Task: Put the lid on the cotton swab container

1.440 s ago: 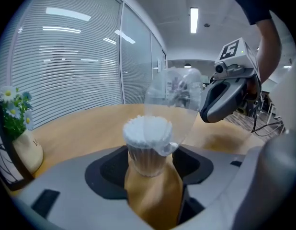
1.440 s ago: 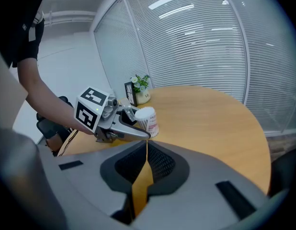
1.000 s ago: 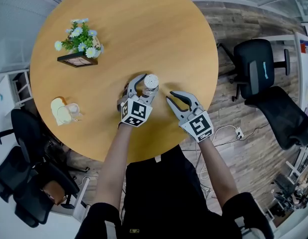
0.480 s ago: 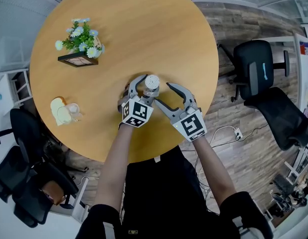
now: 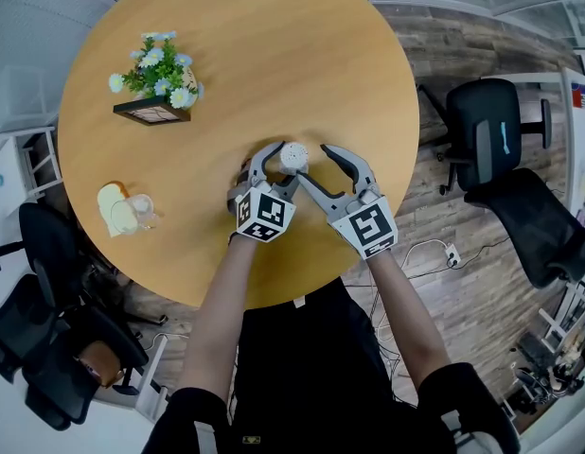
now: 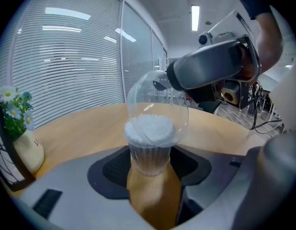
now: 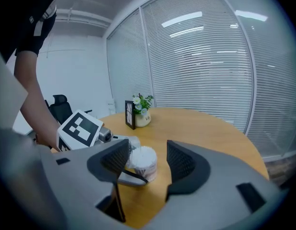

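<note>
The cotton swab container [image 5: 292,156] is a small ribbed clear cup packed with white swabs, standing near the table's front middle. My left gripper [image 5: 276,166] is shut on its lower body [image 6: 148,159], pads pressing both sides. A clear dome lid [image 6: 157,99] sits over the swab tops; how firmly it sits I cannot tell. My right gripper [image 5: 314,162] stands open around the container's top [image 7: 143,161], with neither pad touching it. One of its dark fingers [image 6: 205,68] shows beside the dome in the left gripper view.
A small flower pot with a framed card [image 5: 154,81] stands at the table's far left. A pale lump and a clear cup [image 5: 124,212] lie near the left edge. Black office chairs [image 5: 489,130] stand off the round wooden table [image 5: 274,55] on the right.
My right gripper has moved left and forward from beside the container until its jaws stand around the top. The left gripper and container have stayed put.
</note>
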A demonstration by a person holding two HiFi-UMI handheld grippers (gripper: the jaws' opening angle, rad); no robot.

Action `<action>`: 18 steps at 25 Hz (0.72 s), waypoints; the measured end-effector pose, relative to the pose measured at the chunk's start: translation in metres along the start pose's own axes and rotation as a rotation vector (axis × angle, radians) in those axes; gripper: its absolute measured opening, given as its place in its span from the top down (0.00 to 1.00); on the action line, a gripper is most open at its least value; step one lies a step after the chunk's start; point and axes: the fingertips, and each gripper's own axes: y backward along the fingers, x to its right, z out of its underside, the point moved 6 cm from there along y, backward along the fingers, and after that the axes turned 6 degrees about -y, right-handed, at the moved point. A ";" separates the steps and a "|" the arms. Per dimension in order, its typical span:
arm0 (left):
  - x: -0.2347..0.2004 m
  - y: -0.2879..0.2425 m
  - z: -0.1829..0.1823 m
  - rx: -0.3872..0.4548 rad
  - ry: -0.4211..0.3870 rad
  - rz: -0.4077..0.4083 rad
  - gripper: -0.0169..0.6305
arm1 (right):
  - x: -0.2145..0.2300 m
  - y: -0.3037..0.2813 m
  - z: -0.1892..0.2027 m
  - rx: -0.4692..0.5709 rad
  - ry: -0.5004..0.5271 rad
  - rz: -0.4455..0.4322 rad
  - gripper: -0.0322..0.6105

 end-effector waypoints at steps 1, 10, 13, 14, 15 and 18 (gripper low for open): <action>0.000 0.000 0.000 0.000 0.000 0.001 0.58 | 0.001 -0.001 0.000 0.000 -0.001 0.006 0.58; 0.000 0.001 -0.001 0.001 -0.001 0.000 0.58 | 0.013 -0.014 -0.001 -0.021 -0.004 0.041 0.58; 0.000 0.001 -0.001 0.000 0.000 0.000 0.58 | 0.018 -0.019 0.000 -0.033 -0.011 0.054 0.58; 0.000 0.000 -0.001 0.000 0.000 0.000 0.58 | 0.019 -0.020 0.001 -0.035 -0.011 0.058 0.58; 0.000 0.000 -0.001 0.000 0.000 0.000 0.58 | 0.020 -0.022 0.001 -0.036 -0.011 0.061 0.58; 0.000 0.000 0.000 -0.001 0.000 0.001 0.58 | 0.023 -0.026 0.004 -0.043 -0.010 0.073 0.58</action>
